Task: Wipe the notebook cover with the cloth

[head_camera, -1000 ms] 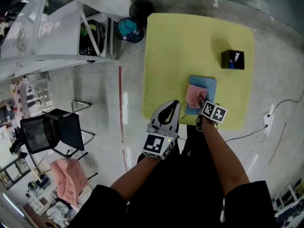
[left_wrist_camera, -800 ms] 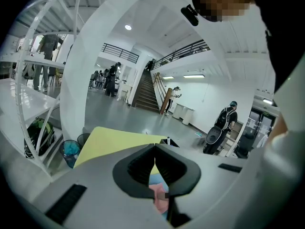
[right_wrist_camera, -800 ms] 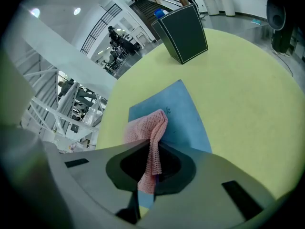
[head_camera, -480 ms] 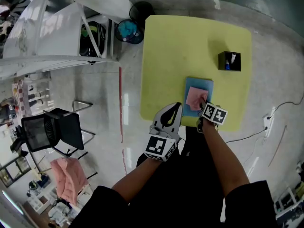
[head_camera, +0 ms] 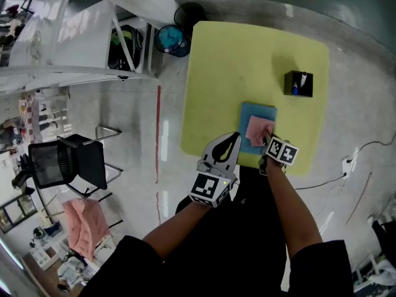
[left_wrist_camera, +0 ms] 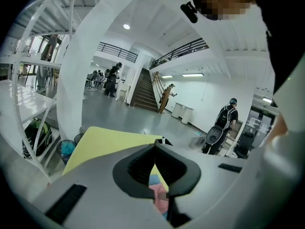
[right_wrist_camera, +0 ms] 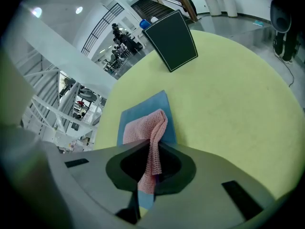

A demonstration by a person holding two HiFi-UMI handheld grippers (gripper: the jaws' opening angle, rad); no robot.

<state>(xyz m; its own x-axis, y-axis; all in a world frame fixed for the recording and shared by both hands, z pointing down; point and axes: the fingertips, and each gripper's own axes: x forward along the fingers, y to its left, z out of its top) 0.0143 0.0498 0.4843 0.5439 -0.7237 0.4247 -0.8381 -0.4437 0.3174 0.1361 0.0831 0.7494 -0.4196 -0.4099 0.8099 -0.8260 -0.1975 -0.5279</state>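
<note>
**Right tongs grip the cloth on the notebook; left tongs closed and empty**

The right tongs [right_wrist_camera: 153, 149] are closed on 1 end of the pink cloth [right_wrist_camera: 143, 128]. The cloth runs up between the 2 jaws, and its other part lies spread on the blue notebook [right_wrist_camera: 153, 103]. In the head view the cloth covers mostly the right half of the cover, on the side near the person.

The left tongs [left_wrist_camera: 154, 149] have their jaw tips together and nothing is between them. Through the bowed gap behind the tips, only the tabletop, the notebook and the cloth show, farther away. In the head view these tongs are over the near edge of the tabletop, just beside the left edge of the notebook. I cannot tell whether they touch the surface.

The notebook lies flat on the yellow-green tabletop [right_wrist_camera: 228, 104], near its near edge and a little to the right of the middle. A black box [right_wrist_camera: 171, 39] with pens in it stands well apart from the notebook, on the far right part of the tabletop.

On the grey floor [head_camera: 124, 129] to the left there are a black chair [head_camera: 68, 163] and a white frame of shelves [head_camera: 74, 48]. A blue bin [head_camera: 168, 39] stands near the far left corner of the tabletop.
</note>
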